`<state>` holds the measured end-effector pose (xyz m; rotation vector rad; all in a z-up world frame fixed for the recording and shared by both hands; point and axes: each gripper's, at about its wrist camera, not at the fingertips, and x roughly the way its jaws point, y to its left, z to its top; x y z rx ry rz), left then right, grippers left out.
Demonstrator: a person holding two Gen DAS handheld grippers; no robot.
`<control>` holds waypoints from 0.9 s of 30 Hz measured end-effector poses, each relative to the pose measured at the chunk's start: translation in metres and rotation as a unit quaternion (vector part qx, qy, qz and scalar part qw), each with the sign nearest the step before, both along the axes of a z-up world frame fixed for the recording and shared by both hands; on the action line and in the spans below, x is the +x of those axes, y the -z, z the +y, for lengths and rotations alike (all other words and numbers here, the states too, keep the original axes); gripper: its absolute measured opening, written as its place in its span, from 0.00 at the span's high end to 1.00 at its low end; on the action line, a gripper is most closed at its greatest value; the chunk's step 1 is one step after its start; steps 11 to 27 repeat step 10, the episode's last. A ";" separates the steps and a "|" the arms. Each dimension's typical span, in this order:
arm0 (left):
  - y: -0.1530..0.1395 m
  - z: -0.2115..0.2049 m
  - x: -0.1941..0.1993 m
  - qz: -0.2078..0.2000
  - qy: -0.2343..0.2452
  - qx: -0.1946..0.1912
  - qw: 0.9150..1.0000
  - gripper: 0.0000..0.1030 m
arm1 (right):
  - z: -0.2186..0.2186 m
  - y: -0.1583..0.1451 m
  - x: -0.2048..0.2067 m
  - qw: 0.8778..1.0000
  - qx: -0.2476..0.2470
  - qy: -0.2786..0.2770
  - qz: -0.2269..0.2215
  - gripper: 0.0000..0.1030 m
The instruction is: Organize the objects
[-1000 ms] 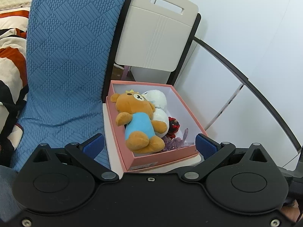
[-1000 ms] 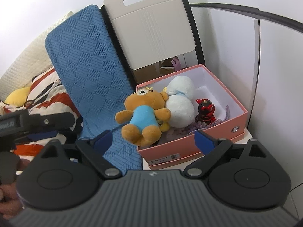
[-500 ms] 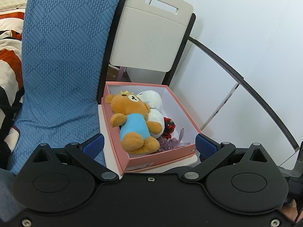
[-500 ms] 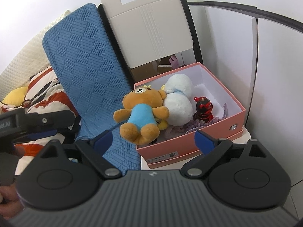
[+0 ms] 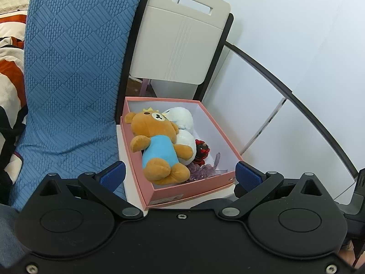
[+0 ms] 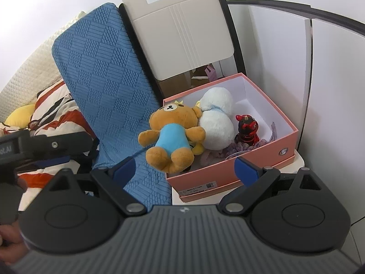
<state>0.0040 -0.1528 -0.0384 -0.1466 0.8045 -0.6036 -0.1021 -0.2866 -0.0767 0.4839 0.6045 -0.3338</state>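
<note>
A pink box (image 5: 194,188) (image 6: 228,173) stands on a white stand. In it lie a brown teddy bear in a blue shirt (image 5: 157,146) (image 6: 173,137), a white plush (image 5: 182,121) (image 6: 216,123), a red and black figurine (image 5: 202,151) (image 6: 246,129) and something purple and knitted (image 5: 203,169) (image 6: 235,148). My left gripper (image 5: 180,173) is open and empty, in front of the box. My right gripper (image 6: 184,169) is open and empty, also in front of the box. The left gripper also shows at the left of the right wrist view (image 6: 34,146).
A blue quilted cover (image 5: 68,68) (image 6: 109,86) hangs to the left of the box. A beige folding chair (image 5: 180,45) (image 6: 182,32) leans behind it. White cabinet panels (image 5: 285,91) stand on the right. Striped bedding (image 6: 52,114) lies at far left.
Both grippers have pulled back and up a little, so the box sits lower and smaller in both views. The jaws stay open. The toys have not moved.
</note>
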 end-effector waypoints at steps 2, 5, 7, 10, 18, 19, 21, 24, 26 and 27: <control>0.000 -0.001 0.000 0.000 0.002 -0.001 1.000 0.01 | 0.000 0.000 0.000 1.000 -0.001 -0.001 0.000 0.08; 0.000 -0.002 -0.001 -0.002 0.001 0.002 1.000 0.01 | -0.001 0.001 0.001 1.000 0.000 -0.001 0.000 0.08; 0.000 -0.002 -0.001 -0.001 0.001 0.002 1.000 0.01 | -0.001 0.001 0.000 1.000 0.002 0.001 0.000 0.08; 0.001 -0.002 0.000 0.001 0.001 0.003 1.000 0.01 | -0.001 0.001 0.000 1.000 0.002 0.001 0.001 0.08; 0.001 -0.002 0.000 0.001 0.001 0.003 1.000 0.01 | -0.001 0.001 0.000 1.000 0.002 0.001 0.001 0.08; 0.001 -0.002 0.000 0.001 0.001 0.003 1.000 0.01 | -0.001 0.001 0.000 1.000 0.002 0.001 0.001 0.08; 0.001 -0.002 0.000 0.001 0.001 0.003 1.000 0.01 | -0.001 0.001 0.000 1.000 0.002 0.001 0.001 0.08; 0.001 -0.002 0.000 0.001 0.001 0.003 1.000 0.01 | -0.001 0.001 0.000 1.000 0.002 0.001 0.001 0.08; 0.001 -0.002 0.000 0.001 0.001 0.003 1.000 0.01 | -0.001 0.001 0.000 1.000 0.002 0.001 0.001 0.08; 0.001 -0.002 0.000 0.001 0.001 0.003 1.000 0.01 | -0.001 0.001 0.000 1.000 0.002 0.001 0.001 0.08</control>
